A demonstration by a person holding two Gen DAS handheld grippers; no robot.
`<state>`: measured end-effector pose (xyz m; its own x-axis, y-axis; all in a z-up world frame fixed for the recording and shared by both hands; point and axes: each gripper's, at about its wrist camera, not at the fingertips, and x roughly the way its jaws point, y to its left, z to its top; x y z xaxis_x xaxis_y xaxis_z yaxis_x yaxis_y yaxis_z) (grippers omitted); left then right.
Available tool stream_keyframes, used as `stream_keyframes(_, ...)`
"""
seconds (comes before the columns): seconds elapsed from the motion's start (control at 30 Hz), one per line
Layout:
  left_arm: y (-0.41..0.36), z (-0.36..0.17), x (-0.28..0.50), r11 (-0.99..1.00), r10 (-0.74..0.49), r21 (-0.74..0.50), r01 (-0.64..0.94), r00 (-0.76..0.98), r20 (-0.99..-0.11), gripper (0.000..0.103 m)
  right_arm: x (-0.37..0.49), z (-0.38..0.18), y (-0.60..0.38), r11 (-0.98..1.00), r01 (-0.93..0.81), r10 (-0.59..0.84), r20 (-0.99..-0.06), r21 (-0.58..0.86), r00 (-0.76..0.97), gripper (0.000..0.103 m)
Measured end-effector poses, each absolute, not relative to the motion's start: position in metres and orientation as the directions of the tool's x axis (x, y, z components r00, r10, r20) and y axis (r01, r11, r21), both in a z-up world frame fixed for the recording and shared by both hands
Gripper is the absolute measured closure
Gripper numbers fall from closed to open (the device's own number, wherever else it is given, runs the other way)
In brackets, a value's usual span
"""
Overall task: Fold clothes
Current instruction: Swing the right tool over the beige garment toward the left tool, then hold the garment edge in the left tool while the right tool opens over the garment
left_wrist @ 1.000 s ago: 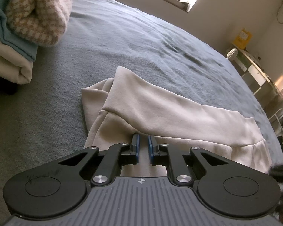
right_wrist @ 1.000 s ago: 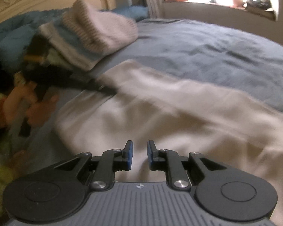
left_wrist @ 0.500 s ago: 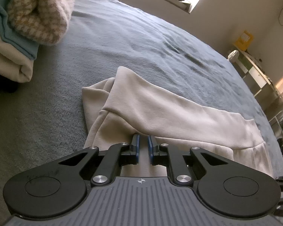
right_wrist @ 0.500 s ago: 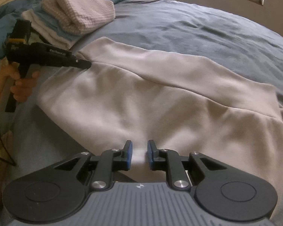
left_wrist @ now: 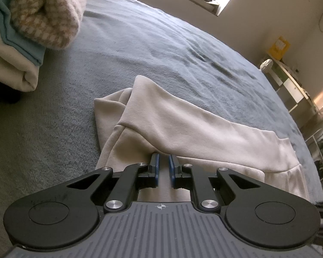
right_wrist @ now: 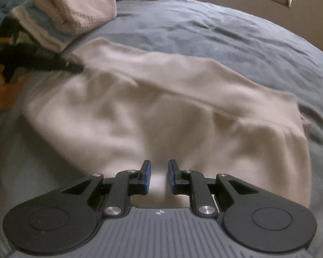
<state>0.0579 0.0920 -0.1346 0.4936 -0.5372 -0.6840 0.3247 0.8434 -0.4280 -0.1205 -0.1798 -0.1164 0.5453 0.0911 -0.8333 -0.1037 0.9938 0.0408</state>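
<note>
Swinging across the beige garment (right_wrist: 152, 116), right tool (right_wrist: 159, 177) tilts down, narrowly spread, pinching nothing.

- Left gripper (left_wrist: 163, 161): matte black linkage arms, two big round black discs at the outer ends, each with a shallow circular recess.
- Silver round-head screws at the pivots, four small plus two larger per unit.
- Fingers (left_wrist: 155, 167) black with blue pads on the inner faces.
- Grey ribbed base plate, parallel grooves, small crosshair mark at its top centre.
- Faint scuffs on the left disc.
- Right gripper (right_wrist: 159, 172): same build, same blue pads, same crosshair mark.
- Right view, left edge: left unit side-on, long black body with a yellow patch, blurred.
</note>
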Motion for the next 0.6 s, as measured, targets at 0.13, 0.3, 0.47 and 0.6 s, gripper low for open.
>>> stream_keyframes(0.13, 0.092, -0.134, 0.057, 0.844, -0.537, -0.427, 0.325, 0.494, -0.684, 0.090, -0.131, -0.103, -0.188, 0.996, -0.085, 0.076, -0.832, 0.035, 0.550, 0.084)
stream_keyframes(0.3, 0.092, -0.134, 0.057, 0.845, -0.535, -0.427, 0.323, 0.496, -0.684, 0.090, -0.110, -0.096, -0.204, 1.000, -0.019, 0.030, -0.791, 0.023, 0.611, 0.084)
stream_keyframes(0.47, 0.092, -0.133, 0.057, 0.846, -0.534, -0.423, 0.326, 0.495, -0.686, 0.090, -0.107, -0.117, -0.218, 1.000, 0.016, 0.005, -0.815, 0.017, 0.579, 0.084)
stream_keyframes(0.6, 0.092, -0.134, 0.058, 0.846, -0.534, -0.423, 0.326, 0.494, -0.687, 0.090, -0.132, -0.119, -0.223, 1.000, 0.002, -0.014, -0.821, -0.016, 0.570, 0.085)
